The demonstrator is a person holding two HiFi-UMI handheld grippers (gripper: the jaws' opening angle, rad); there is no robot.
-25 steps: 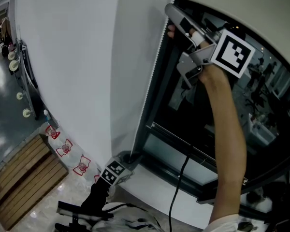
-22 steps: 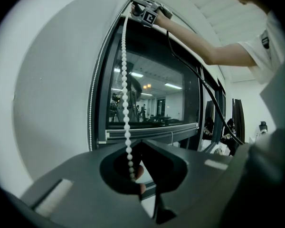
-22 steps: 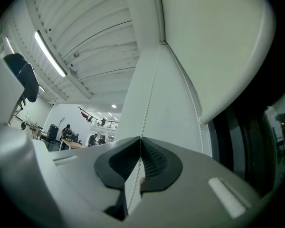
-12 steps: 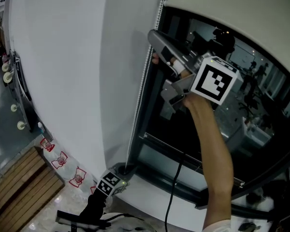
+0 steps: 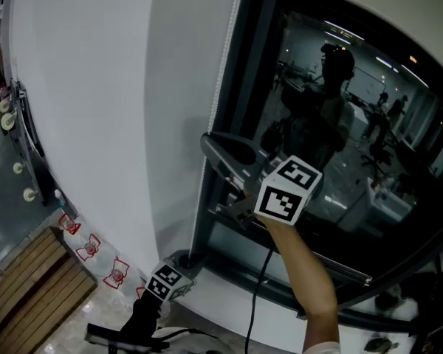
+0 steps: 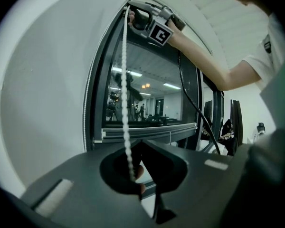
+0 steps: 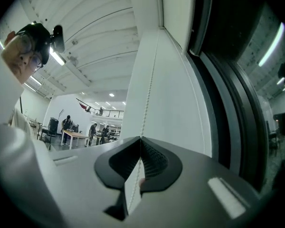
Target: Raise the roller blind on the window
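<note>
Roller blind chain [image 5: 221, 72] is clamped in the left tongs [image 6: 140, 145] below and the right tongs [image 7: 141, 141] above.

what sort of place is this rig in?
Probably a big open workspace or lab hall, indoors, at a window. In the right gripper view, people gather at a table below a balcony railing. A blind's bead chain hangs beside the dark glass.
</note>
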